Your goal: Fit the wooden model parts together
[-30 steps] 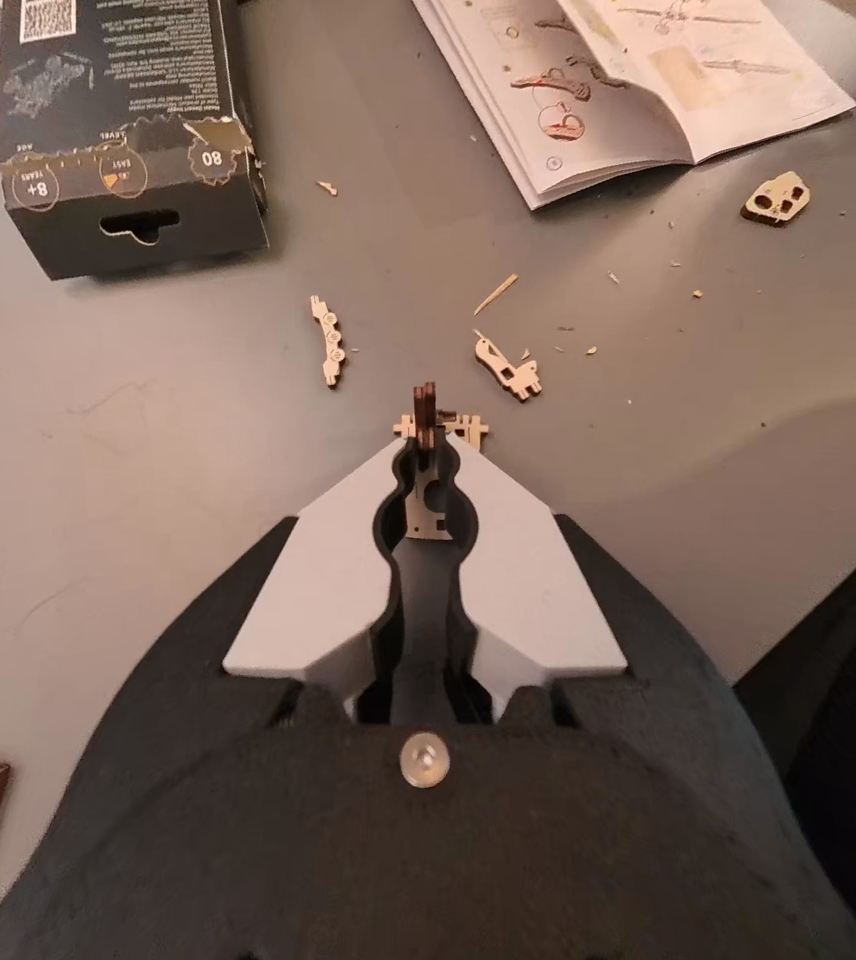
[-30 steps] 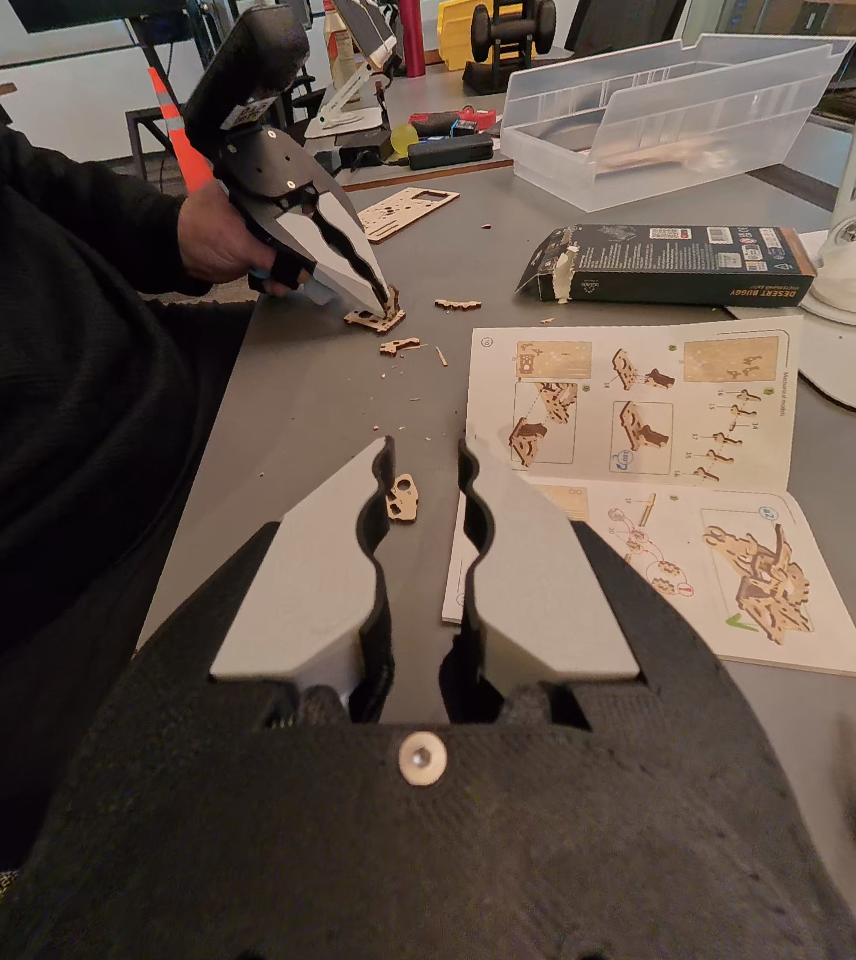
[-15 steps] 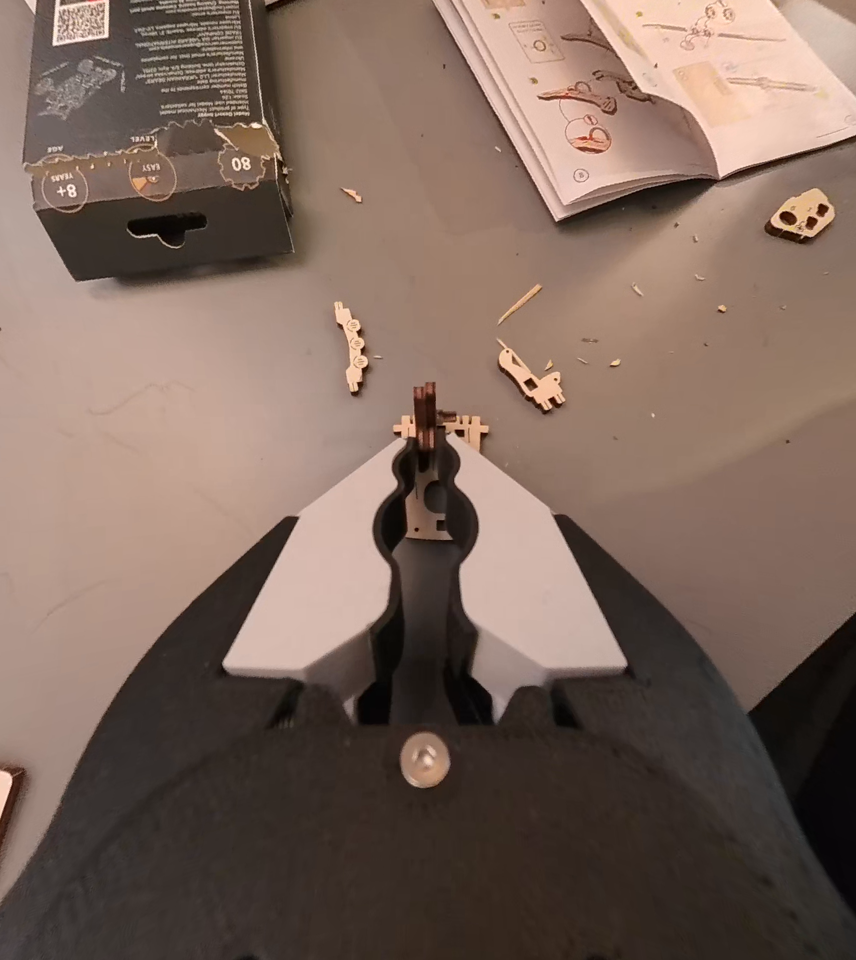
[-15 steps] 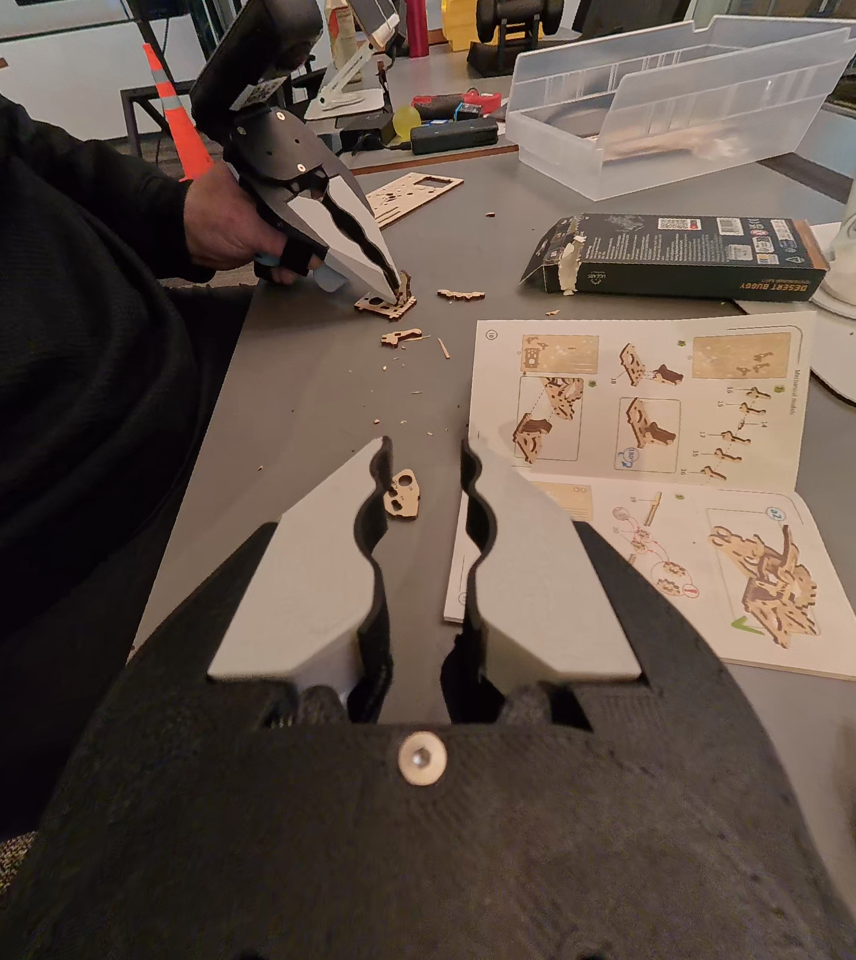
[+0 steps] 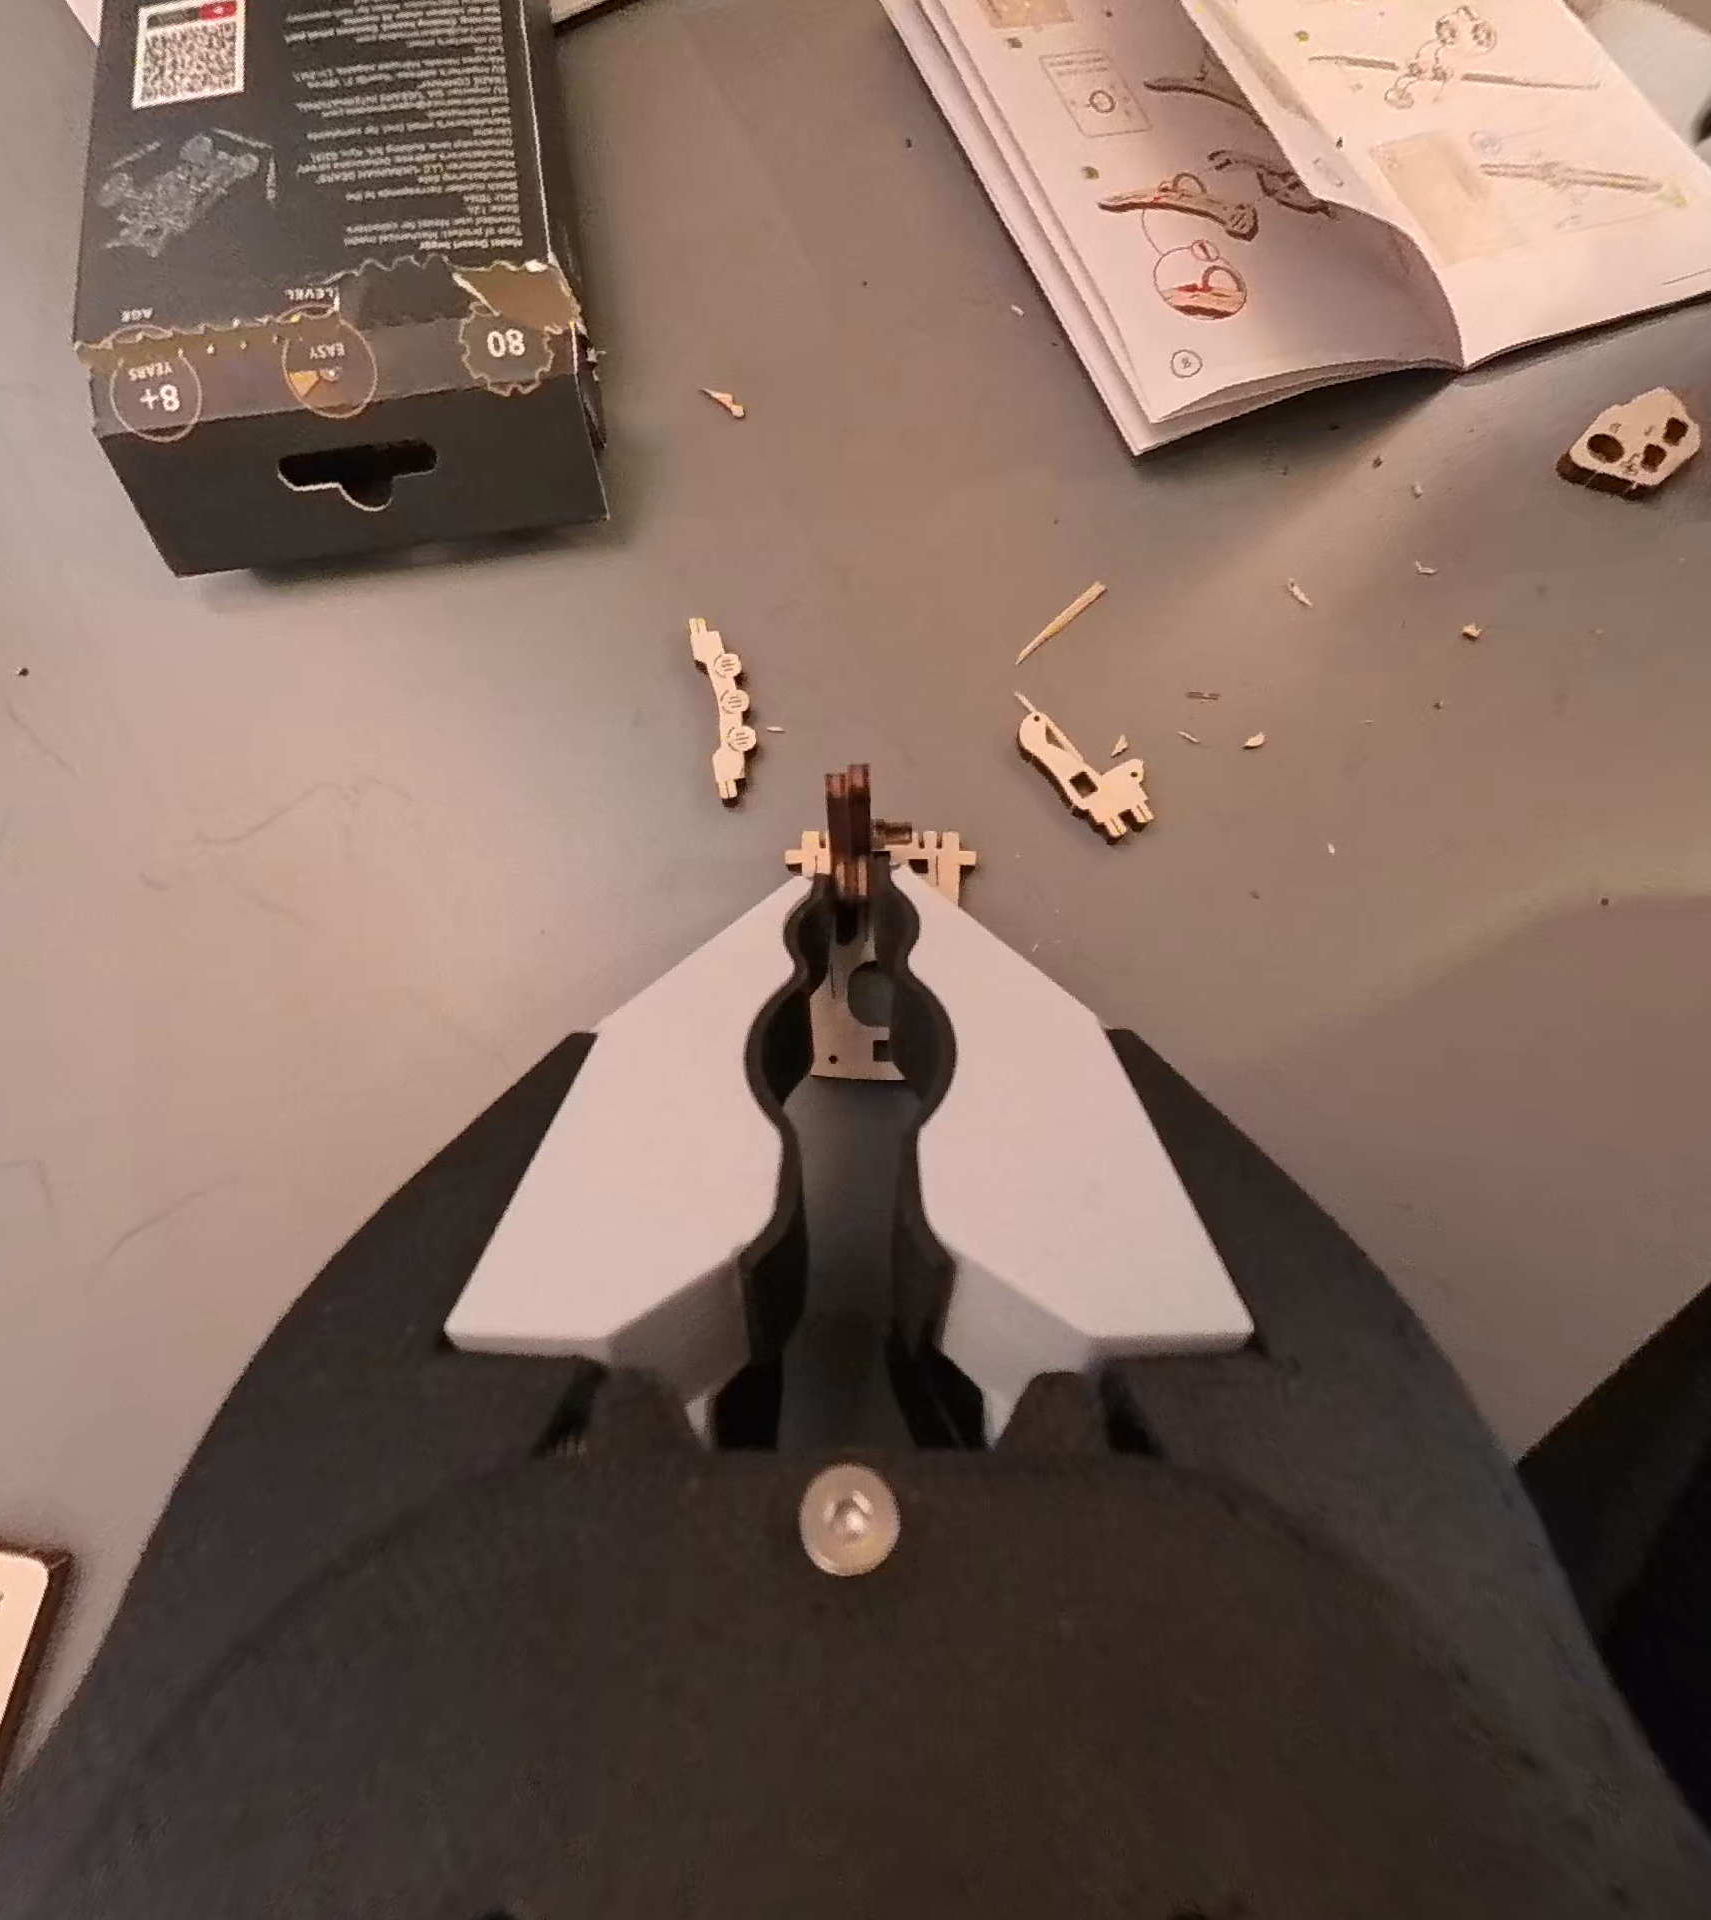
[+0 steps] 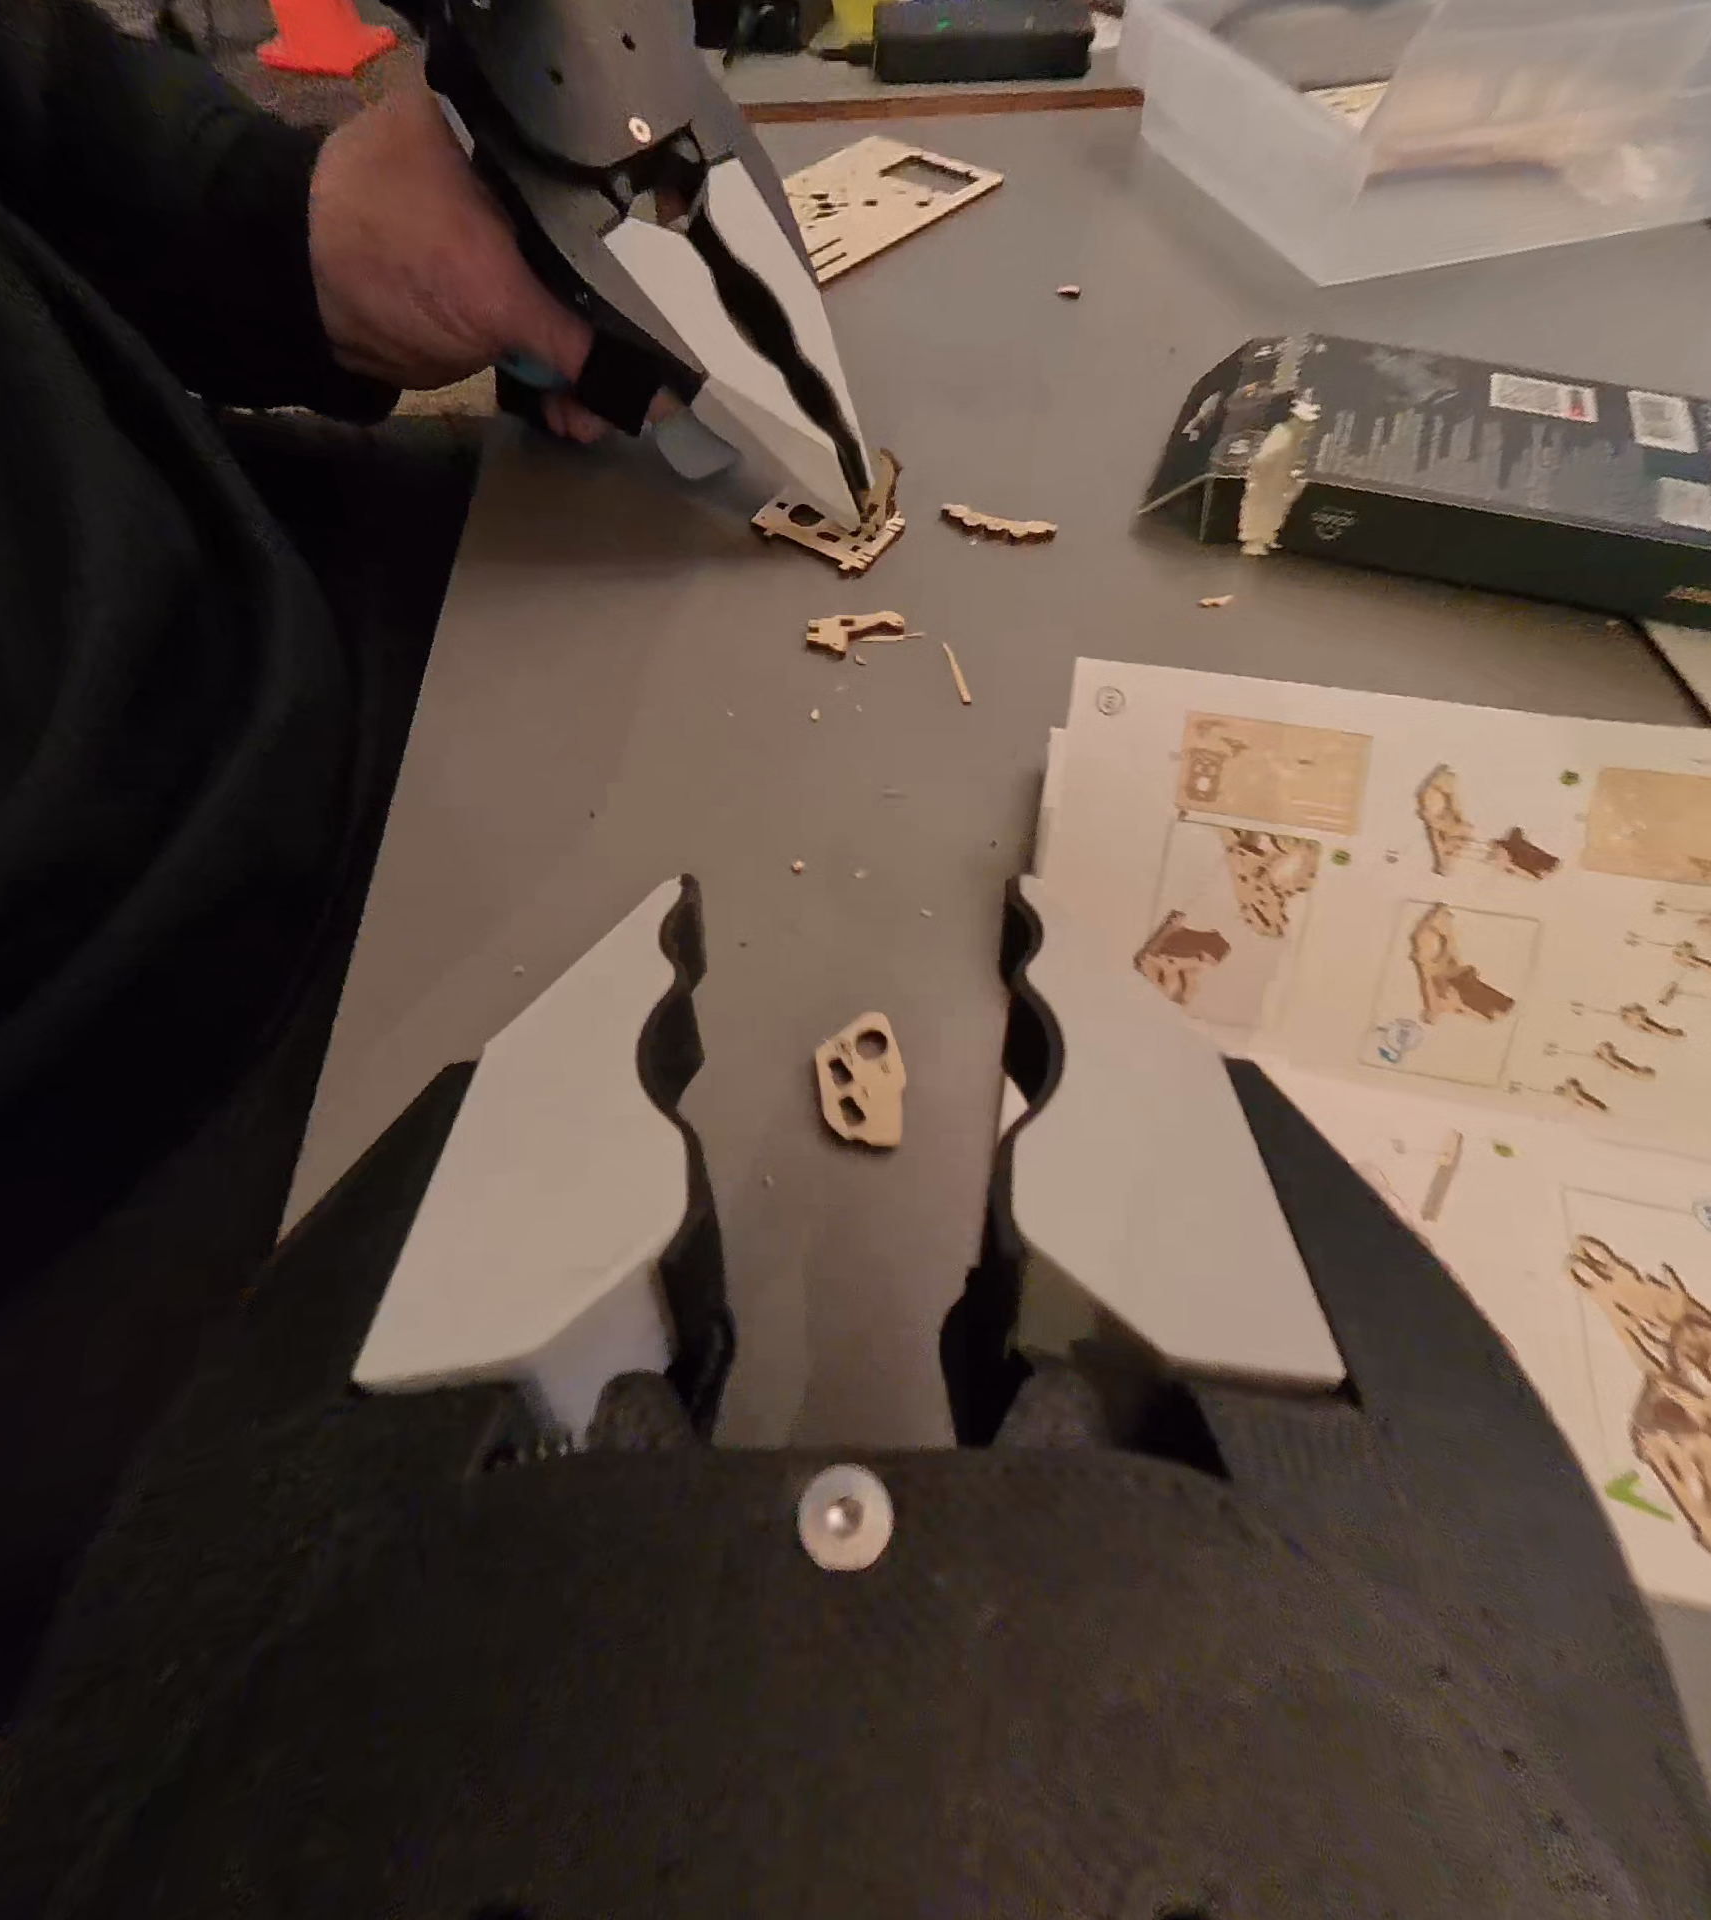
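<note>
My left gripper [image 5: 849, 883] was clamped on a small part-built wooden assembly [image 5: 846, 831], its flat base plate [image 6: 825, 528] resting on the grey table [image 5: 311, 935] and a thin upright piece pinched right at the fingertips. My right gripper [image 6: 846, 914] hung spread wide and empty over a loose three-holed wooden piece [image 6: 861, 1078], which lay flat on the table between the two fingers, about midway along them and touching neither. To do this pickup well, I judged I should lower the right tool until the fingertips bracketed the piece's long edges, close gently so the thin wood neither skated nor snapped, and keep the left grip steady so the assembly stayed put for the joining. From the right tool, the assembly sat well ahead and slightly left; a curved notched strip [image 6: 996, 522] lay just beyond it to the right, and a small hooked piece [image 6: 851, 631] lay nearer, between the assembly and my open fingers. The instruction booklet [image 6: 1453, 935] lay beside the right finger, the black box [image 6: 1516, 499] farther ahead on the right
</note>
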Demonstrator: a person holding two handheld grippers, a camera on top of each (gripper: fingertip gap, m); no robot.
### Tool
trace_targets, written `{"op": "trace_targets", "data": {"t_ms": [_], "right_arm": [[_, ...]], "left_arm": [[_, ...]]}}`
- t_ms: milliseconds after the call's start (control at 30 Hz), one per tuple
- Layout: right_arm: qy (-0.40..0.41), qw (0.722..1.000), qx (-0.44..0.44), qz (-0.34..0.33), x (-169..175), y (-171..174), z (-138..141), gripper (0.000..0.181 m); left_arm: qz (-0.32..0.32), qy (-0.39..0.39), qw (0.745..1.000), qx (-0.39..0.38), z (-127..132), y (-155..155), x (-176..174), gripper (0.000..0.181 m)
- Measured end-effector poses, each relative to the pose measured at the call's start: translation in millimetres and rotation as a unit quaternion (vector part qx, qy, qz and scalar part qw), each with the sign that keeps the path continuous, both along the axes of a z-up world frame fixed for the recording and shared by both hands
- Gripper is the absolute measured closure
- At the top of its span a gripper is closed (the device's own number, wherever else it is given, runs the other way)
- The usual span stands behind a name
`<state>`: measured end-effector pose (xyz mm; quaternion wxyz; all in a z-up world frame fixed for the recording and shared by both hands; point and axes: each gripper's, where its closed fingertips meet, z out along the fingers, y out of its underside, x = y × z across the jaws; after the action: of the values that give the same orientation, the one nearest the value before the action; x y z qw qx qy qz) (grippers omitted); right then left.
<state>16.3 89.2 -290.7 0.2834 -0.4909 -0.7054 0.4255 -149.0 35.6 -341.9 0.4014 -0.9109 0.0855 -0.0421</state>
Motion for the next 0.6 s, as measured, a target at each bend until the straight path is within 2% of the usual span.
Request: {"op": "trace_targets", "data": {"t_ms": [167, 333, 467, 600], "right_arm": [[-0.02, 1.0, 0.005, 0.012, -29.4, -21.6, -1.0, 0.119], [-0.081, 0.997, -0.003, 0.016, -63.9, -33.9, -18.1, 0.12], [-0.125, 0.992, -0.005, 0.024, -89.8, -41.6, -33.2, 0.129], [-0.141, 0.988, 0.029, 0.051, -110.7, -49.3, -40.4, 0.129]], "left_arm": [[-0.003, -0.003, 1.0, -0.001, 0.0, -2.9, 0.1, 0.176], [0.003, -0.011, 1.0, 0.0, 0.5, -4.5, -3.8, 0.176], [0.005, -0.014, 1.0, -0.003, 0.0, -6.8, -5.4, 0.176], [-0.002, -0.019, 1.0, -0.002, 0.2, -7.3, -3.7, 0.176]]}}
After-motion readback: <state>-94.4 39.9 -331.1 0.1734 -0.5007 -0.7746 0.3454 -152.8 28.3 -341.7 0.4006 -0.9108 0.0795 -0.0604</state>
